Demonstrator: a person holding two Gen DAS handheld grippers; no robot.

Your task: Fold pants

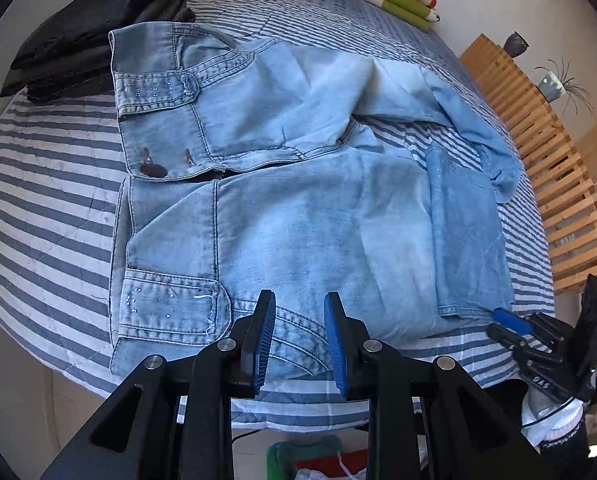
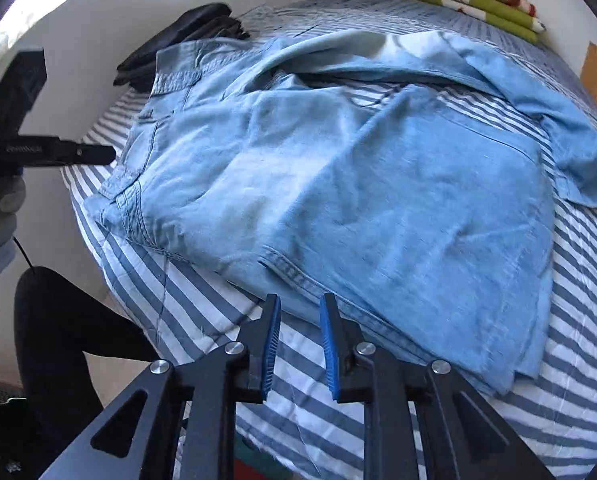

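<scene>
At the bed's [image 1: 50, 216] near edge, the left gripper [image 1: 300, 340] hovers with jaws apart and empty over the waistband corner of the jeans [image 1: 298, 216]. Their long axis runs rightward along that edge, legs doubled back. The right gripper [image 2: 300, 344], also apart and empty, sits just off the folded end.

"045" on right gripper [image 1: 502, 330]
</scene>
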